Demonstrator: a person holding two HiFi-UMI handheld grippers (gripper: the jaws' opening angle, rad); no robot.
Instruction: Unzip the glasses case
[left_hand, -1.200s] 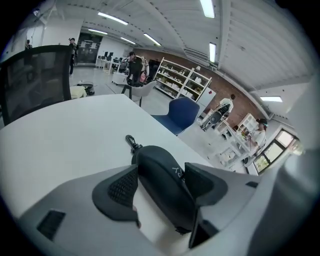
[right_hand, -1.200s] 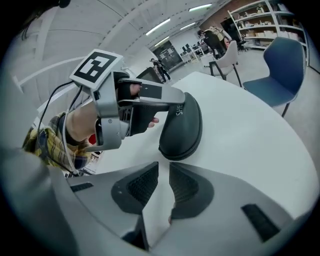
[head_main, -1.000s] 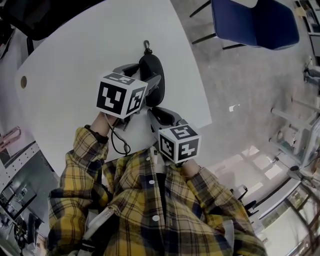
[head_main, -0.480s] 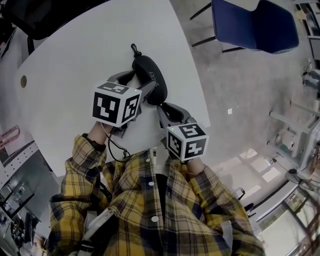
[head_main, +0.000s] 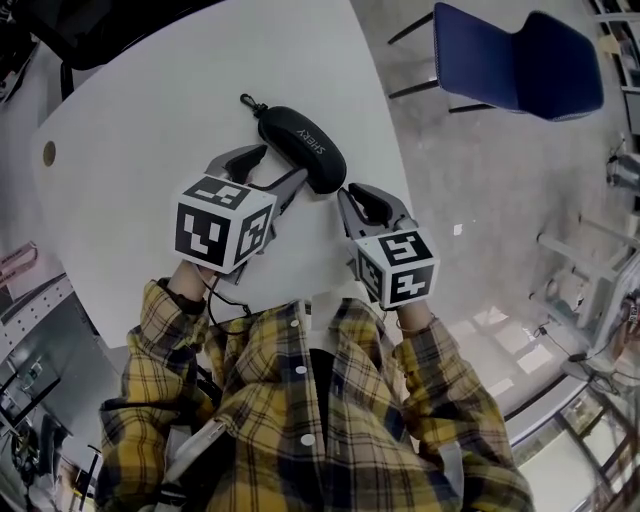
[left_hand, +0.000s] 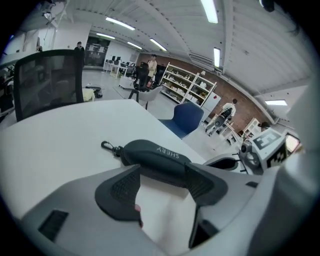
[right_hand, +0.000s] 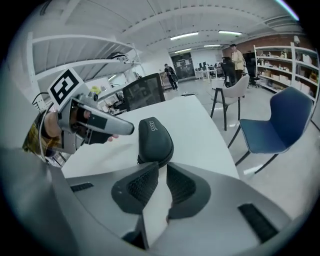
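Observation:
A black zipped glasses case (head_main: 303, 147) lies slantwise on the white table (head_main: 150, 110), its clip (head_main: 247, 100) pointing away at the far left. My left gripper (head_main: 268, 170) stands open just short of the case's long side, nothing between its pads. In the left gripper view the case (left_hand: 155, 155) lies across the jaw tips of that gripper (left_hand: 164, 176). My right gripper (head_main: 362, 197) is at the case's near right end with only a narrow slit between its pads. In the right gripper view the case (right_hand: 155, 140) stands end-on just beyond this gripper (right_hand: 162, 167). No zipper pull shows.
The table's curved right edge (head_main: 400, 170) runs close beside the right gripper. A blue chair (head_main: 520, 60) stands on the floor beyond it. A black office chair (head_main: 90, 30) is at the table's far left. A cable hole (head_main: 48, 153) is near the left edge.
The case has turned from pointing away to lying slantwise and is no longer between the left jaws. The left gripper has drawn back. The right gripper has moved to the right, to the case's near end.

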